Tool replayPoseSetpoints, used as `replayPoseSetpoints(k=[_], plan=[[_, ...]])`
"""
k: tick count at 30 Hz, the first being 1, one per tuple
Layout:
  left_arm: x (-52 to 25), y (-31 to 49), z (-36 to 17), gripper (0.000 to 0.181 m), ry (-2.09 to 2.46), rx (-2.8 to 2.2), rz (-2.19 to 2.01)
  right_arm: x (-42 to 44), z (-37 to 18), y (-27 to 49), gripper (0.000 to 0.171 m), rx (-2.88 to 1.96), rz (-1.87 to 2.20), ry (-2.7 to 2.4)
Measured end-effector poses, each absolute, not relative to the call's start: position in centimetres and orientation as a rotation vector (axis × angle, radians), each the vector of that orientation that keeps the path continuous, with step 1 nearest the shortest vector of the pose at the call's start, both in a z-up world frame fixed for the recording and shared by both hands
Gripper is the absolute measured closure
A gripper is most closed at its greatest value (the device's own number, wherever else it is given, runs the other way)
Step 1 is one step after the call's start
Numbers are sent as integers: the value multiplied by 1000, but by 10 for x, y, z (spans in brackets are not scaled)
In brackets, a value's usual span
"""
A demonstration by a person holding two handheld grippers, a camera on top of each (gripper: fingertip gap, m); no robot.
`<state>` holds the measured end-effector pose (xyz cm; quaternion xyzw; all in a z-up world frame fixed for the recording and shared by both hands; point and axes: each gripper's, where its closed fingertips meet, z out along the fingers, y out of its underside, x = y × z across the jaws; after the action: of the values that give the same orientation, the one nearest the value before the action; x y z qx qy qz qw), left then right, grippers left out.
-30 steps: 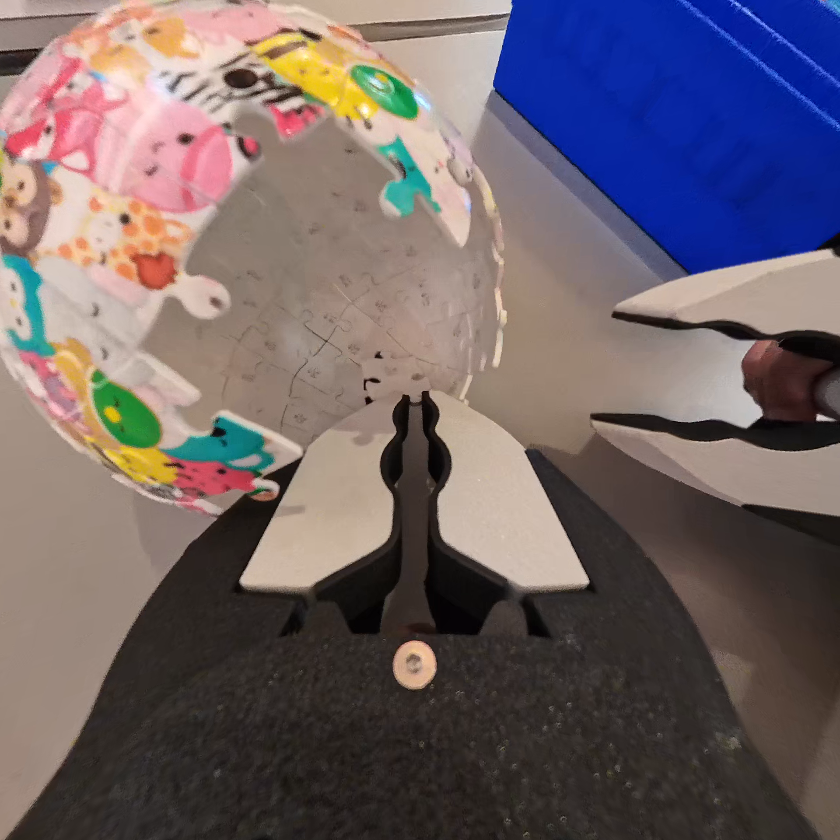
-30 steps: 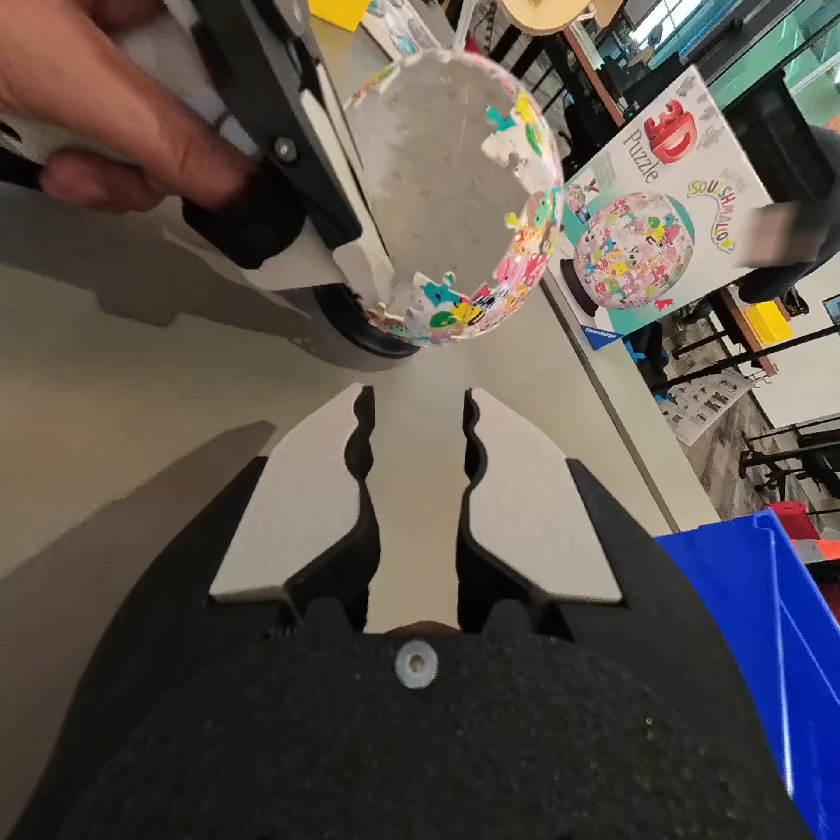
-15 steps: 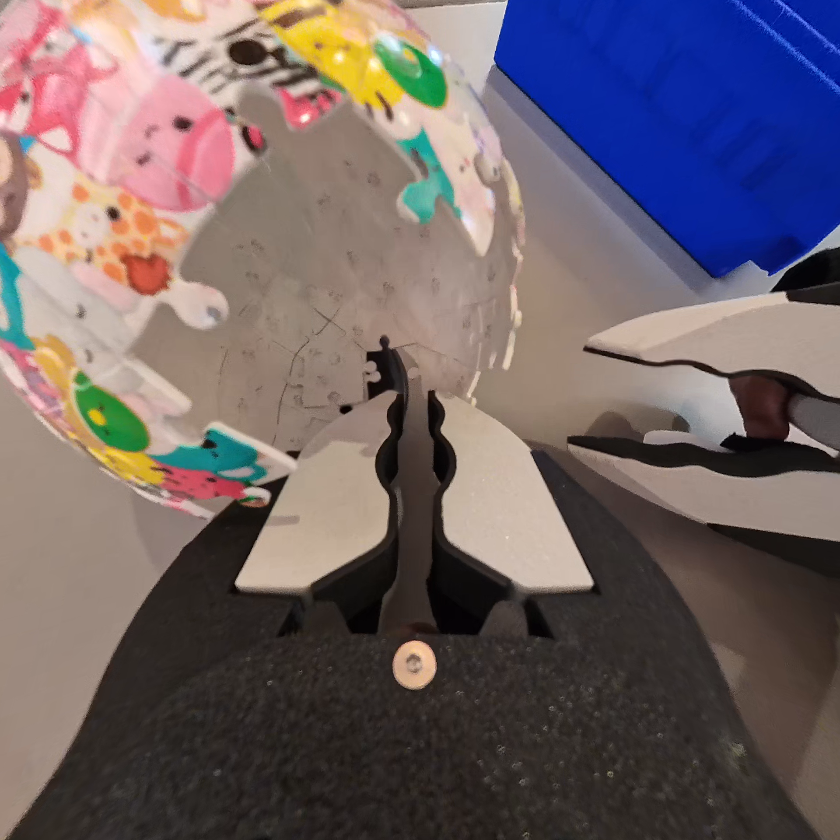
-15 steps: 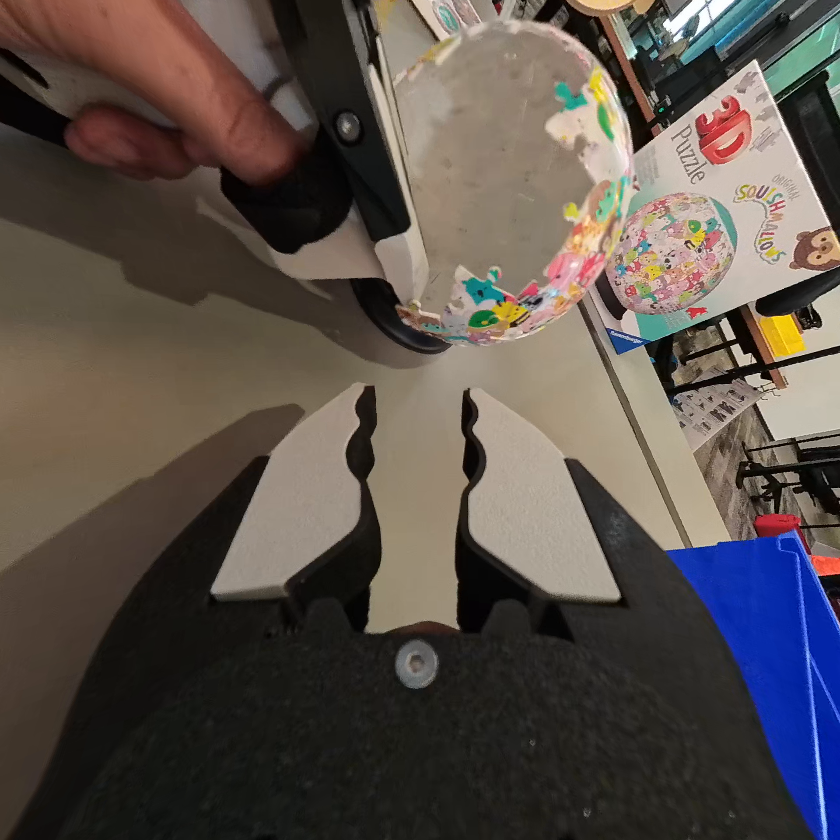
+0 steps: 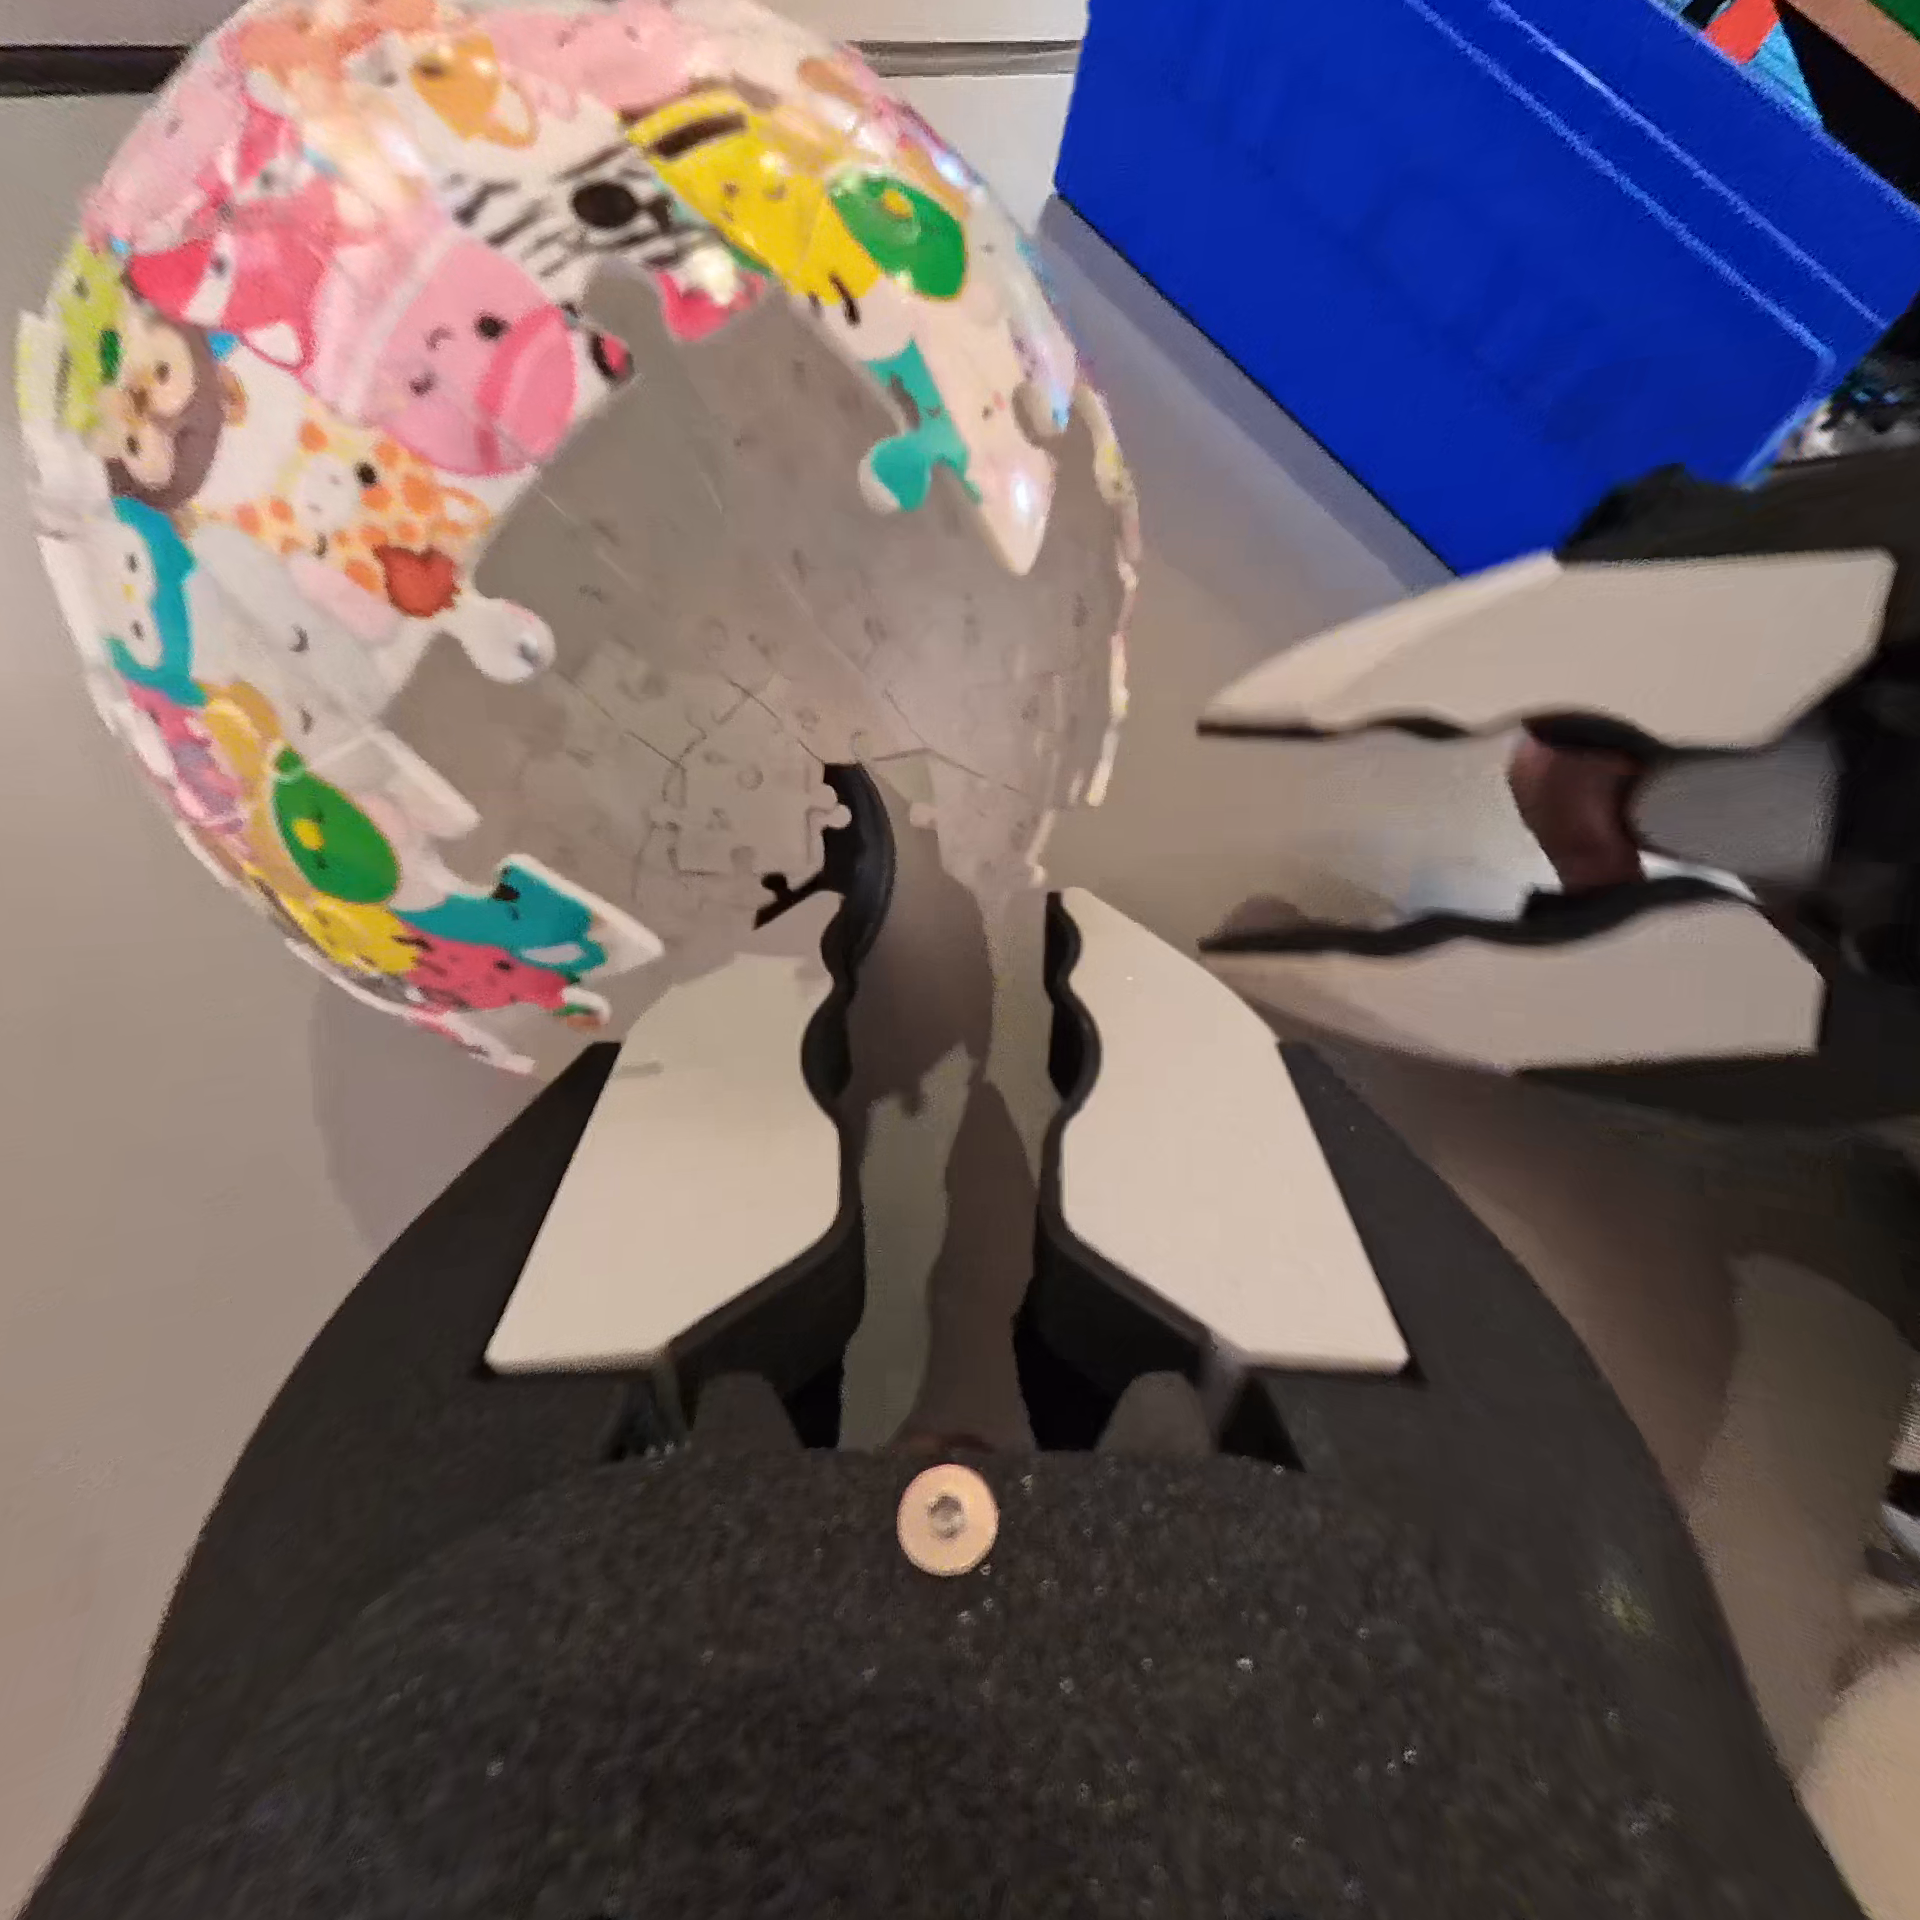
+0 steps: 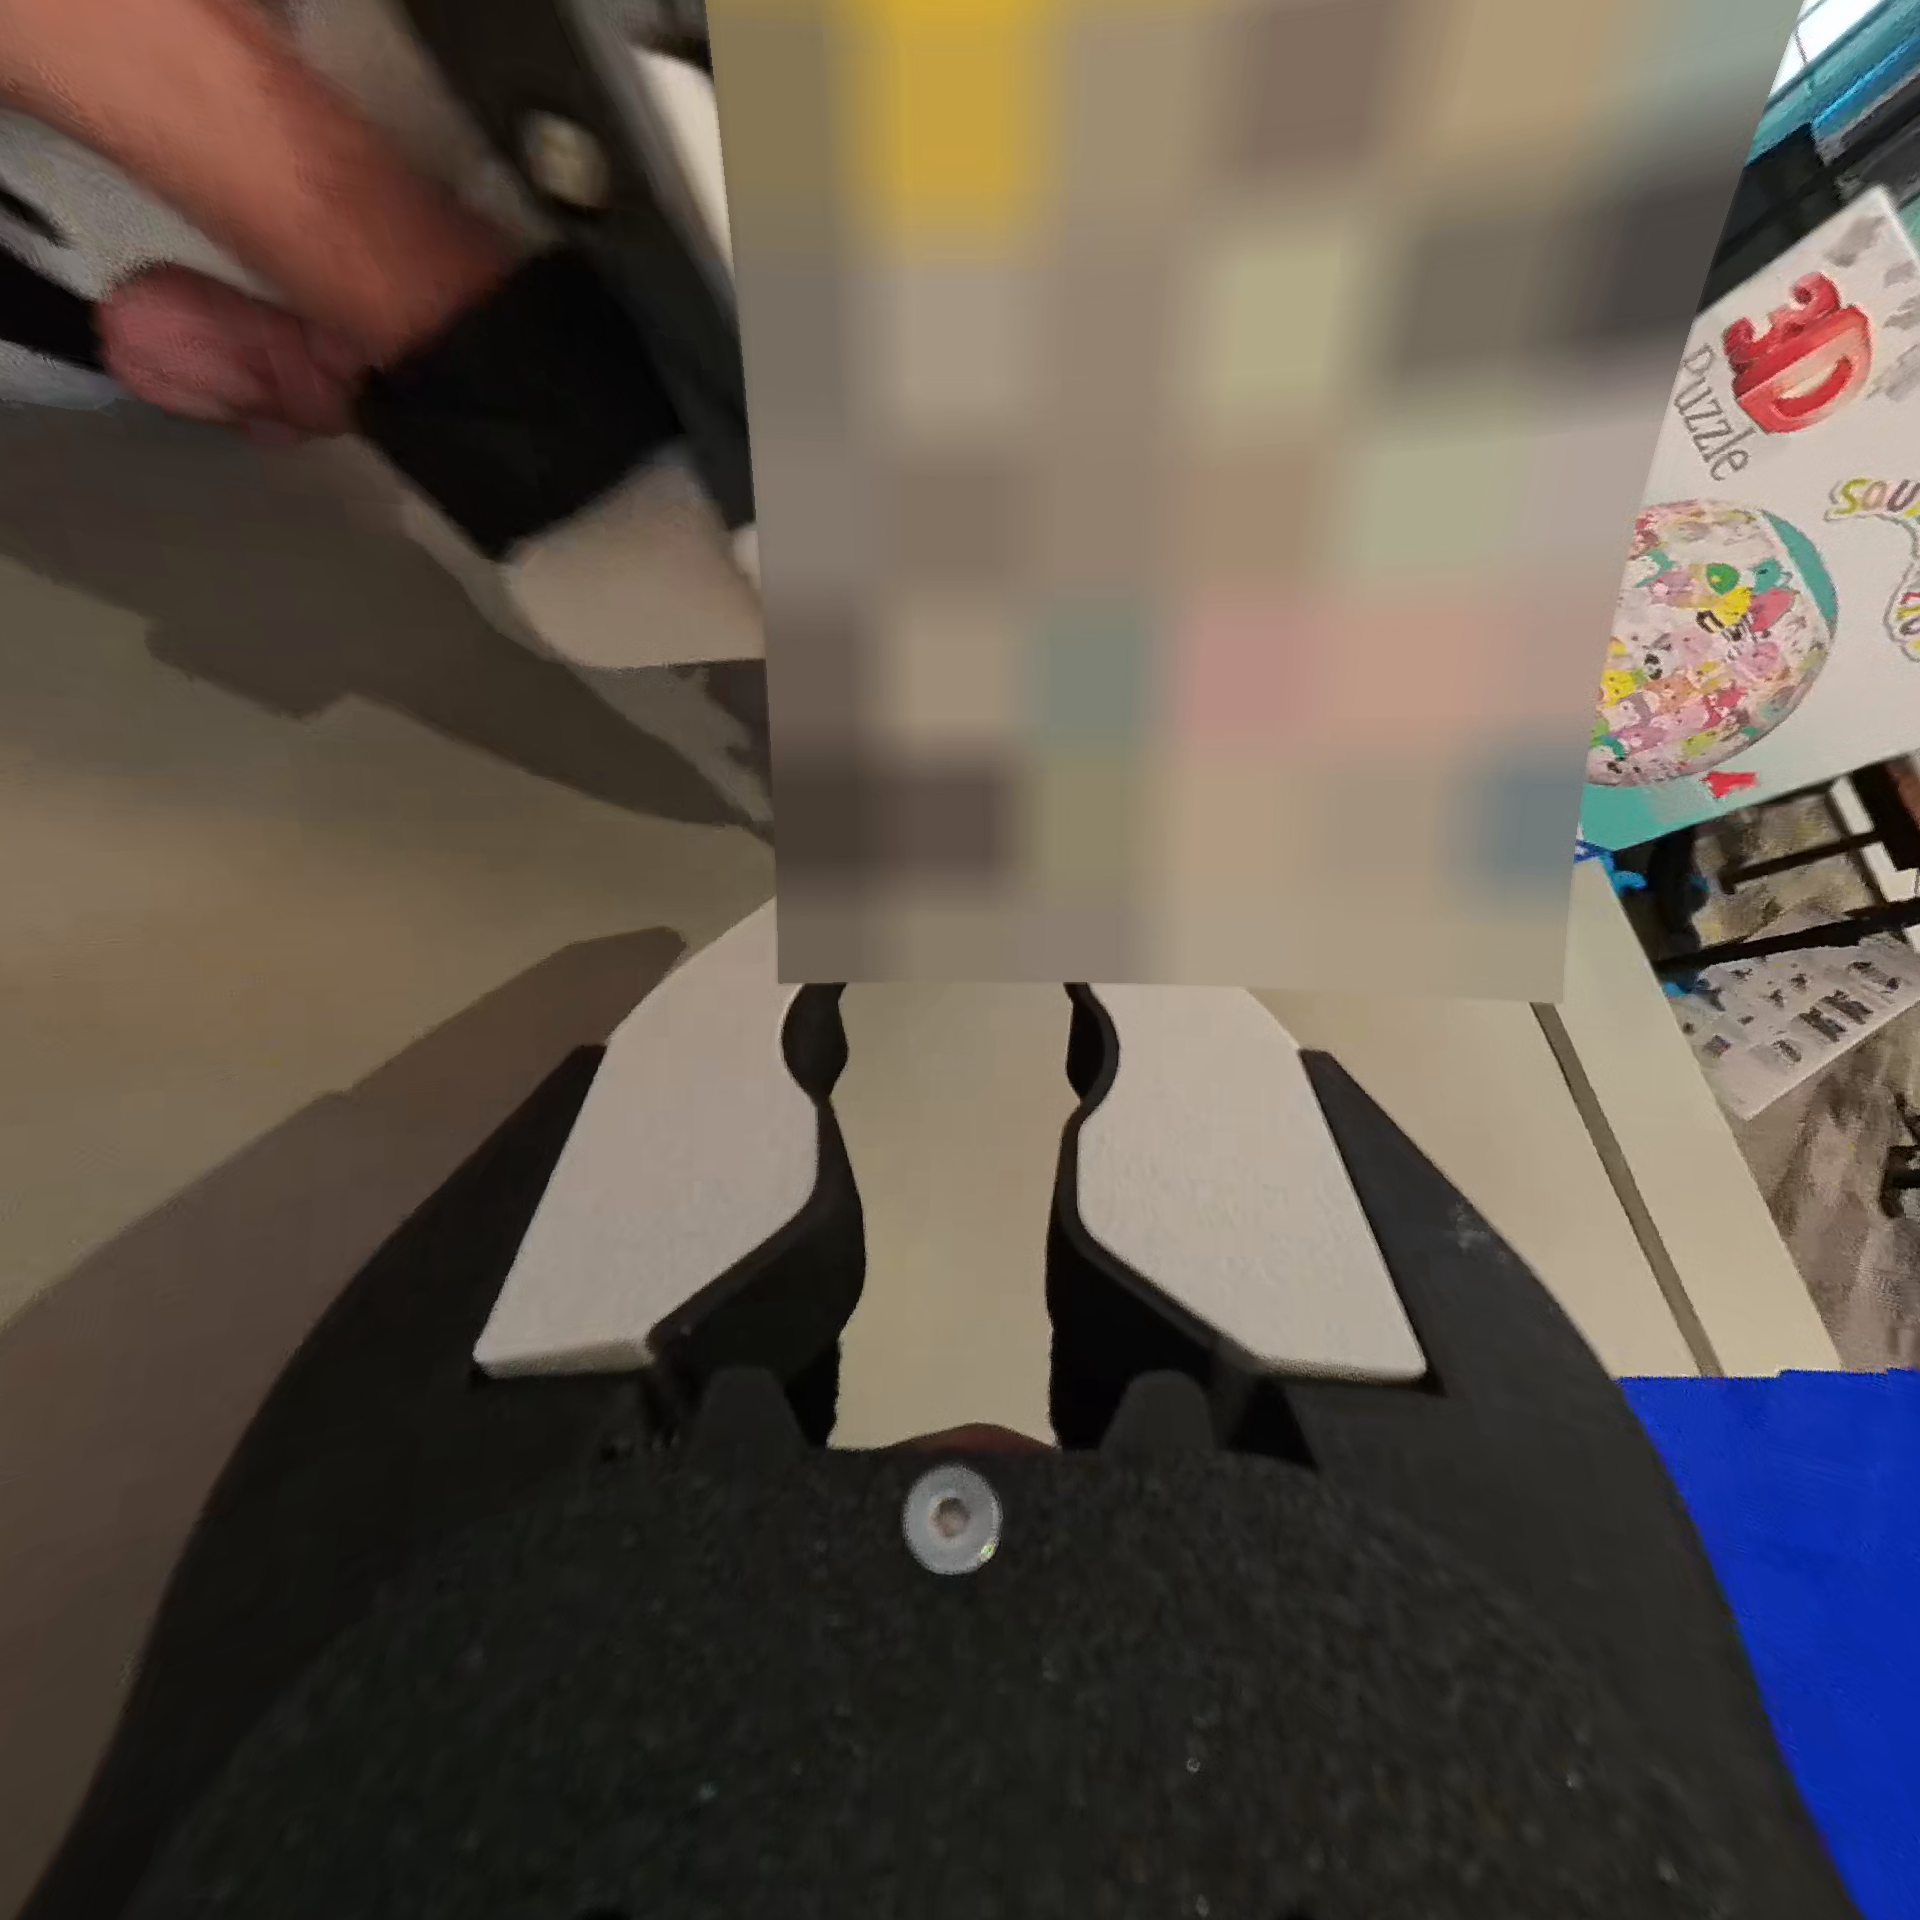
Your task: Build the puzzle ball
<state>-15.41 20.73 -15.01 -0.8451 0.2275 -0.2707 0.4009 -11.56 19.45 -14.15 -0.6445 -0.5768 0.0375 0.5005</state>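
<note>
The partly built puzzle ball (image 5: 343,436) has bright cartoon animals outside and a large gap showing its grey inside. It stands just beyond my left gripper (image 5: 945,925), which is open, with the ball's lower rim at its fingertips. A black ring stand (image 5: 871,831) shows through a hole in the ball's wall. My right gripper (image 5: 1205,831) is open and empty, to the right of the ball, pointing at it. In the right wrist view the right gripper (image 6: 951,1039) is open, its tips and the ball hidden by a blurred patch. The left gripper (image 6: 644,592) is at upper left, held by a hand (image 6: 239,312).
A blue bin (image 5: 1455,260) stands at the back right of the beige table (image 5: 156,1039); it also shows in the right wrist view (image 6: 1787,1621). The puzzle's box (image 6: 1766,582) leans by the table's far edge (image 6: 1621,1174). Printed sheets (image 6: 1808,1018) lie beyond that edge. My hands' fingertips stand some 5 cm from each other.
My left gripper was shut on the ball's rim and has opened, letting it go. The ball has shifted slightly left. My right gripper has moved closer to the ball, still open.
</note>
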Motion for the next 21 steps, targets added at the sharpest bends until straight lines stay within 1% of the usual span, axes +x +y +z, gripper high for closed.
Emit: replayPoseSetpoints(k=[6,8,10,12,13,14,15,16,18,19,21], plan=[[-153,167,-118,129,603,-2061,-879,-97,-128,220,131,-1720,223,-1308],[-155,150,-101,125,643,-2018,-965,-96,-124,226,128,-1737,265,-1306],[-170,140,-85,124,679,-1980,-972,-99,-126,229,118,-1769,348,-1345],[-194,143,-73,116,722,-1994,-926,-97,-133,237,122,-1832,342,-1430],[-206,148,-71,108,758,-2037,-903,-95,-136,239,118,-1861,337,-1508],[-214,152,-71,100,821,-2089,-891,-94,-135,242,120,-1865,313,-1589],[-222,155,-73,97,917,-2142,-861,-93,-127,249,120,-1841,277,-1644],[-231,159,-80,96,1045,-2208,-795,-94,-119,252,116,-1813,277,-1706],[-248,176,-94,87,1275,-2292,-618,-98,-113,252,100,-1831,377,-1829],[-254,187,-101,81,1375,-2299,-551,-98,-114,256,102,-1857,398,-1880],[-260,214,-114,89,1483,-2304,-472,-100,-120,266,101,-1928,448,-1940]])
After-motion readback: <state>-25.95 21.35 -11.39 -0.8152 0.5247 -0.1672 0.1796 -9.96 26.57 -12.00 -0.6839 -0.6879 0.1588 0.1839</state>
